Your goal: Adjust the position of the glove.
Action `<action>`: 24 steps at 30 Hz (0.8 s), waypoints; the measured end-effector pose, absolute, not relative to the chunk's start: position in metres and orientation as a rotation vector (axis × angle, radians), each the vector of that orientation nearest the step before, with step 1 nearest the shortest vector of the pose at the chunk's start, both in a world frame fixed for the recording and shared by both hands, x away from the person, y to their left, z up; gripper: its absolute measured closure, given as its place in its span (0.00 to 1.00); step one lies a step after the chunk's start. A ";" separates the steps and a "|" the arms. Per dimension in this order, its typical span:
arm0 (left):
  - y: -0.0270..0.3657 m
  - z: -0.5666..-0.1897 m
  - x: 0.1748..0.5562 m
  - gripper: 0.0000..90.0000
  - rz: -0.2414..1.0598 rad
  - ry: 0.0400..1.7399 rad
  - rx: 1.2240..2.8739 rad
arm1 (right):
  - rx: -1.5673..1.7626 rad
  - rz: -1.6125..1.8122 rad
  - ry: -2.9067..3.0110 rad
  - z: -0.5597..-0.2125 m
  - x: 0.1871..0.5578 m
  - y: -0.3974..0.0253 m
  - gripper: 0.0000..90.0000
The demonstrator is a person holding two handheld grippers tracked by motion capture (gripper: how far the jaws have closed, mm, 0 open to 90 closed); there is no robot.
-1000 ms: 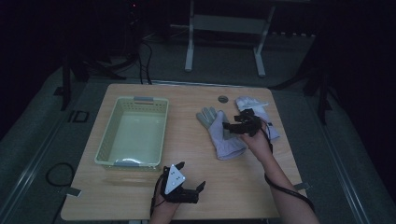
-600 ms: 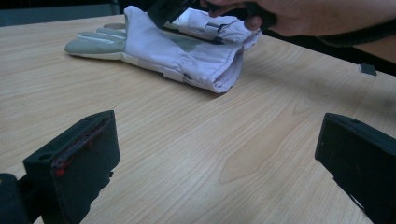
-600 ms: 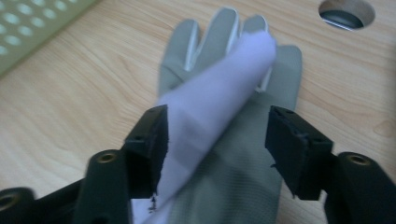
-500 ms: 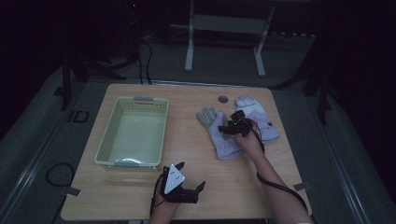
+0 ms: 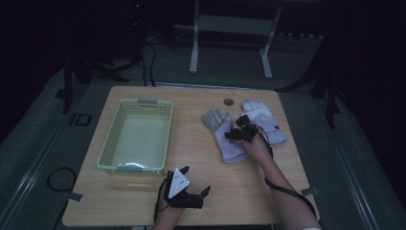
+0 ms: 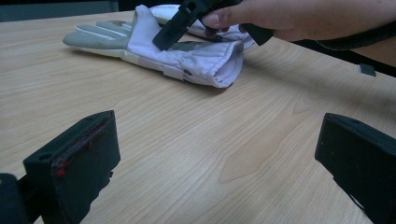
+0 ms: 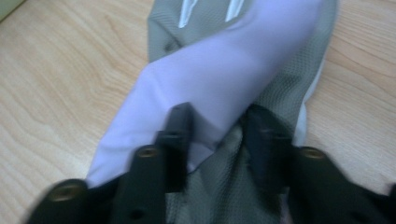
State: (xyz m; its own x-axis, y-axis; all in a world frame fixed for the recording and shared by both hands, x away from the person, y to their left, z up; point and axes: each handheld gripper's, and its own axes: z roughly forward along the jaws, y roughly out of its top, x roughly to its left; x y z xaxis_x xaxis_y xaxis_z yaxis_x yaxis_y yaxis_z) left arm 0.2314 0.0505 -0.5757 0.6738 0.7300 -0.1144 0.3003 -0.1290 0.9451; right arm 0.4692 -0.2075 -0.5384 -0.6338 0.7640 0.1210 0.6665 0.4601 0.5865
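Two pale lavender and grey gloves lie on the wooden table, right of centre. The nearer left glove (image 5: 221, 136) lies flat, with its cuff toward me. My right gripper (image 5: 238, 133) sits on its middle and is shut on a raised fold of its fabric (image 7: 219, 93). In the left gripper view the right gripper (image 6: 177, 23) presses into the glove (image 6: 187, 58). The second glove (image 5: 264, 120) lies just to the right, partly under the hand. By the table's front edge, my left gripper (image 5: 191, 194) rests open, with bare wood between its jaws (image 6: 219, 140).
A pale green plastic basket (image 5: 111, 143) stands empty on the left half of the table. A small dark round disc (image 5: 229, 101) lies near the far edge. A black cable (image 5: 287, 189) trails from the right gripper along the forearm.
My right gripper moved left from over the second glove onto the left glove and came down on its fabric. The left gripper stayed still.
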 end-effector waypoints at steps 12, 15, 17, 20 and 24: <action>0.050 -0.576 0.232 0.00 0.453 0.842 1.710 | 1.323 0.967 2.453 -0.510 0.451 -0.196 0.94; 0.050 -0.576 0.232 0.00 0.460 0.844 1.710 | 1.335 0.987 2.415 -0.494 0.443 -0.192 0.95; 0.050 -0.576 0.231 0.00 0.466 0.841 1.712 | 1.354 1.014 2.390 -0.484 0.437 -0.190 0.95; 0.050 -0.576 0.231 0.00 0.472 0.839 1.715 | 1.365 1.024 2.363 -0.473 0.427 -0.185 0.95; 0.049 -0.576 0.231 0.00 0.471 0.838 1.712 | 1.384 1.057 2.332 -0.466 0.412 -0.179 0.95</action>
